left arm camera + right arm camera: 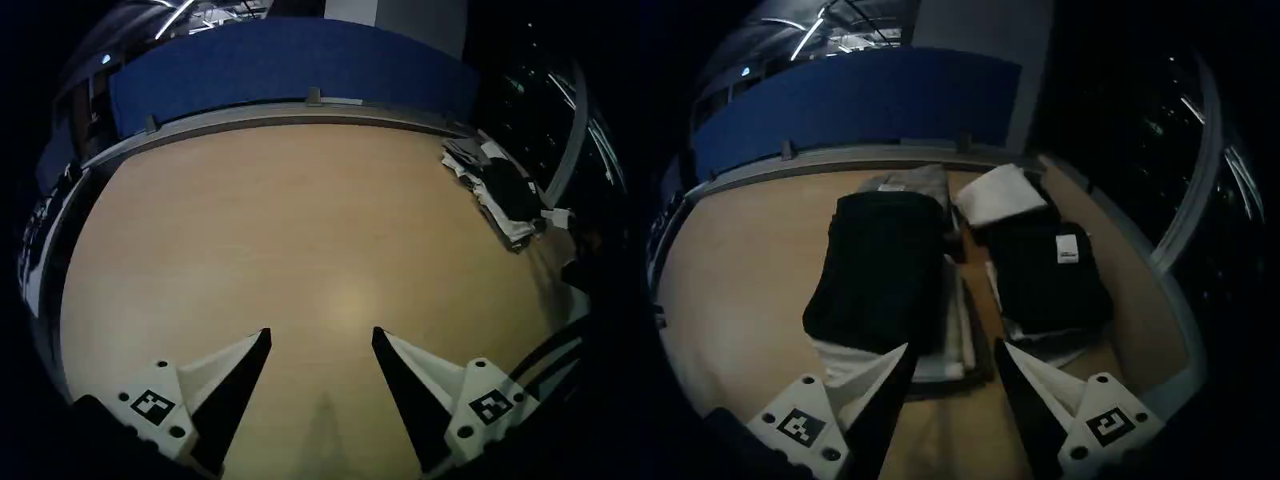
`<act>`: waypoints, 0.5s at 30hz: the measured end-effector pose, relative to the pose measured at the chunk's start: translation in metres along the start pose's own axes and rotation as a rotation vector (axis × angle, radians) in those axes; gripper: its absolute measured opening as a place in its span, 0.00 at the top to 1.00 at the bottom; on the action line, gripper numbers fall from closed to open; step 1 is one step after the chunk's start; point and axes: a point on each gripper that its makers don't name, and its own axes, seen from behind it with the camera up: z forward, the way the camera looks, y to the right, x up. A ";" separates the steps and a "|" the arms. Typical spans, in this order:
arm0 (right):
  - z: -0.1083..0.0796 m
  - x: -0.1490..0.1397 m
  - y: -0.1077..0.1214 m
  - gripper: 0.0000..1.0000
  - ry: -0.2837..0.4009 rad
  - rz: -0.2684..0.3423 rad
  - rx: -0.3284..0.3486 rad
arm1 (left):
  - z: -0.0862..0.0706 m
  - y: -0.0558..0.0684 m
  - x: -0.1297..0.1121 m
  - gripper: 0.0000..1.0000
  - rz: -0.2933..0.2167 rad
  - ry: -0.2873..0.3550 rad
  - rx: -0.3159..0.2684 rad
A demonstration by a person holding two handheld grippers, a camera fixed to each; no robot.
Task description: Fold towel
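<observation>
A pale wooden table (320,224) backs onto a blue partition (288,64), under dim ceiling strip lights (808,36).

Office: wooden desk (320,224), blue partition (296,64).

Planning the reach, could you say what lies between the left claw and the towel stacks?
Only bare tabletop before the towel stacks, in the left gripper view.
</observation>
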 end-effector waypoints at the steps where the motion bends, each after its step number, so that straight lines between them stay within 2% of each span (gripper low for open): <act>1: -0.001 0.001 0.002 0.26 0.001 -0.005 -0.012 | 0.000 0.000 0.000 0.06 0.000 0.001 0.000; 6: -0.003 0.003 0.012 0.25 -0.003 -0.018 -0.061 | -0.001 0.000 0.001 0.07 -0.001 0.003 -0.002; 15: -0.004 0.011 0.007 0.25 0.017 0.006 -0.045 | -0.002 -0.004 0.003 0.06 -0.005 0.005 0.004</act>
